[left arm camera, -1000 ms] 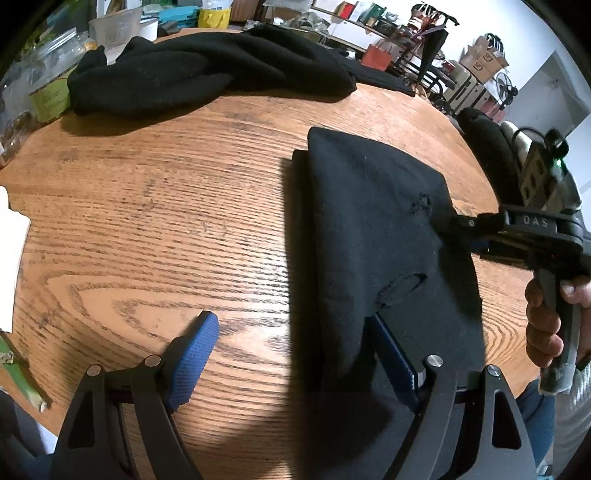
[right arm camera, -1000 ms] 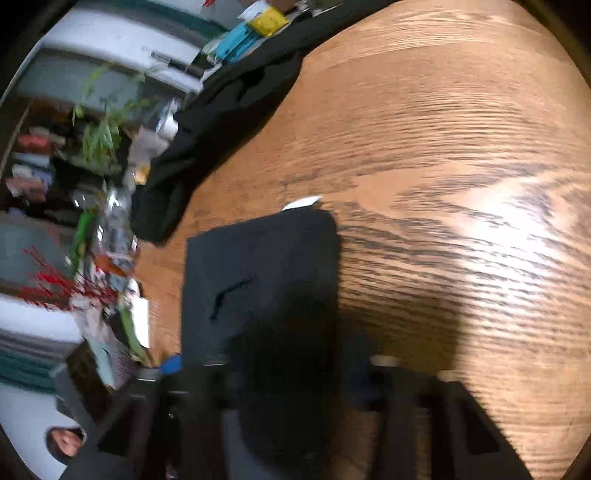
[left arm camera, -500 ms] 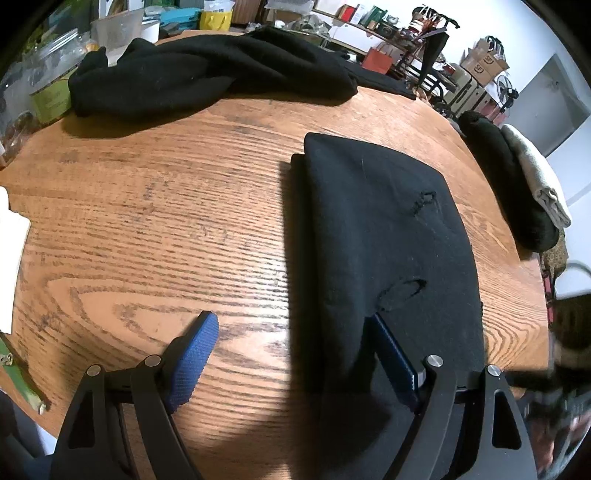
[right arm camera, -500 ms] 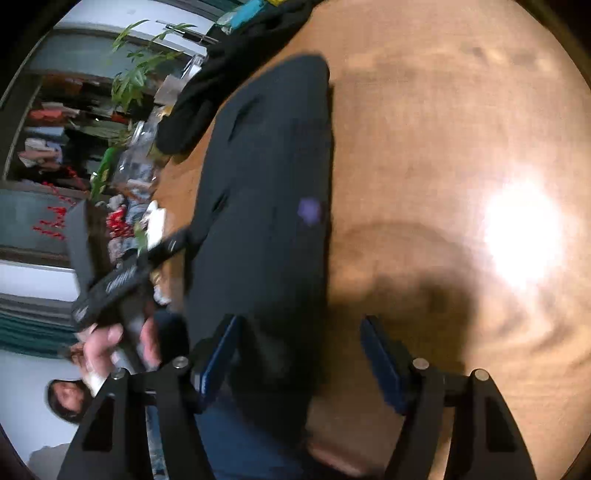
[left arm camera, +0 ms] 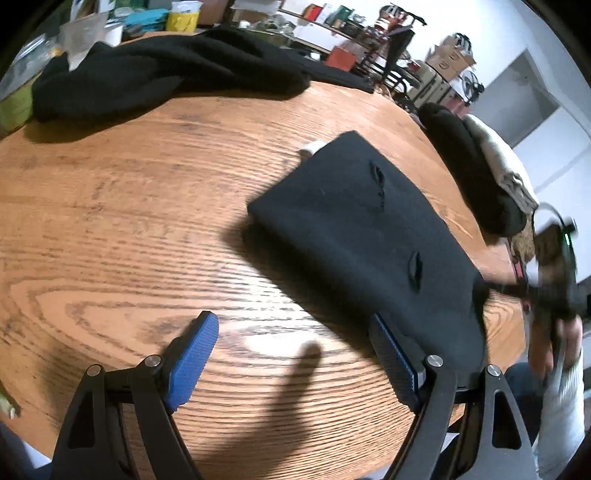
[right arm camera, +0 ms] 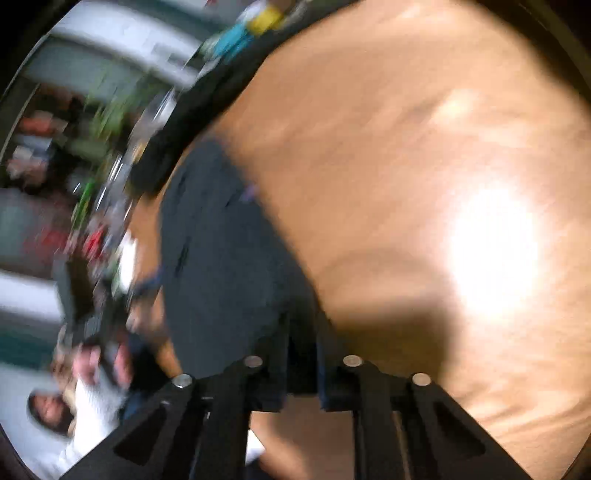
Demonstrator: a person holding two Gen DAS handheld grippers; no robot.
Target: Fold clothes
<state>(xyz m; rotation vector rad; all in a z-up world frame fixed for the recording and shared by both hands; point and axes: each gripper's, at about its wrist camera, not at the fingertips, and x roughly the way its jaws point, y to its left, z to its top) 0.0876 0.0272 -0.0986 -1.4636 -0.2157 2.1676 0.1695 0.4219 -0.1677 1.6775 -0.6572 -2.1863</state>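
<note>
Folded garment (left arm camera: 362, 236) near table's (left arm camera: 147, 184) right edge; right gripper (right arm camera: 301, 363) closing on its corner, left gripper (left arm camera: 295, 354) wide, empty; next likely slide it aside

1. I see a round oak-grain table (left arm camera: 110, 206) with a bright lamp glare on it.
2. Behind it stand cluttered shelves (left arm camera: 325, 22), cardboard boxes (left arm camera: 448, 61) and a white wall (left arm camera: 491, 33).

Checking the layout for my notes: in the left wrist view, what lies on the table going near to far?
Left tongs → folded black garment → rumpled black clothing pile → yellow container.
</note>
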